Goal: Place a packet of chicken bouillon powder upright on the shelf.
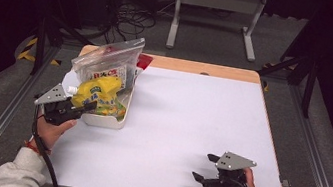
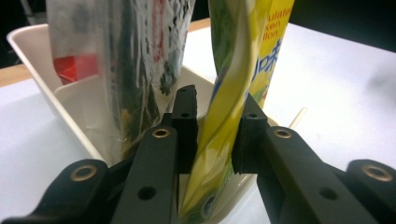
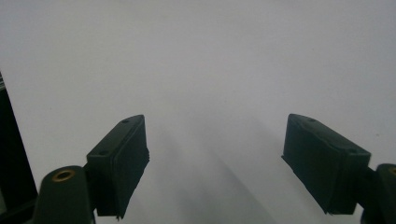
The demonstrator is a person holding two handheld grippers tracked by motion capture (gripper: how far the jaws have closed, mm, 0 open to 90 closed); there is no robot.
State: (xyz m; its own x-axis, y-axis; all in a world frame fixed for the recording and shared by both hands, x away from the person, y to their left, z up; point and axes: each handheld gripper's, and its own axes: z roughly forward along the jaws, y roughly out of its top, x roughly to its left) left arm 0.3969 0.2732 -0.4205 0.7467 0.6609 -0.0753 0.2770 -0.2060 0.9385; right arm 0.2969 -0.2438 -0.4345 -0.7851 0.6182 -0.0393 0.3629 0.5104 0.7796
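Observation:
A yellow drink pouch (image 1: 98, 94) stands in the near end of a white bin (image 1: 104, 121) at the table's left edge. My left gripper (image 1: 87, 106) reaches in from the left, and the pouch's twisted edge (image 2: 229, 116) runs up between its jaws. The jaws of the left gripper (image 2: 217, 107) stand slightly apart; the pouch touches them but is not squeezed flat. Behind the pouch, a clear zip bag (image 1: 108, 61) of packets leans in the bin (image 2: 28, 46). My right gripper (image 1: 204, 167) rests near the table's front right, its jaws wide apart over bare tabletop (image 3: 215, 158).
The white table (image 1: 192, 108) has a wooden strip along its far edge. A red packet (image 2: 74, 67) shows inside the clear bag (image 2: 116, 70). Cables and a grey metal stand (image 1: 217, 3) lie on the floor beyond the table.

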